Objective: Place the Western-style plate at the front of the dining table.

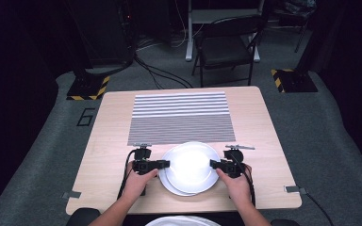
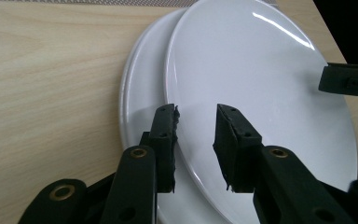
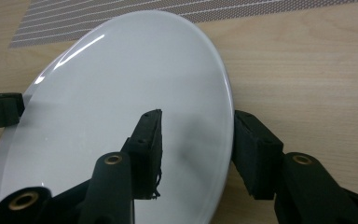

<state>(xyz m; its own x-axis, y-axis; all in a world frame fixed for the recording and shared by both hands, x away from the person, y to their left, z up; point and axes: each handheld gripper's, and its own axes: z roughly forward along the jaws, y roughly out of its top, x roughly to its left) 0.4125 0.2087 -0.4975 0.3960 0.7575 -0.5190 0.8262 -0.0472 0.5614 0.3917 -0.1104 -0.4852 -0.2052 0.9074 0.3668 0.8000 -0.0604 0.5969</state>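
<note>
Here, plates: two white, stacked — top plate [image 1: 192, 162] over bottom plate [image 2: 140, 107].
Left gripper [image 1: 166, 164]: fingers clamp top plate's rim.
Right gripper [image 1: 213, 164]: fingers straddle opposite rim, contact unclear.
Surface [image 1: 108, 141]: wooden, one striped mat [image 1: 181, 117].

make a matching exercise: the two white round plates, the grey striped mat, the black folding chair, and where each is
1 upper white round plate
2 lower white round plate
3 grey striped mat
4 black folding chair

a on the floor beyond the table
b flat on the table, beyond the plates
c resting on another plate
d under another plate

Pairs: 1-c, 2-d, 3-b, 4-a
</note>
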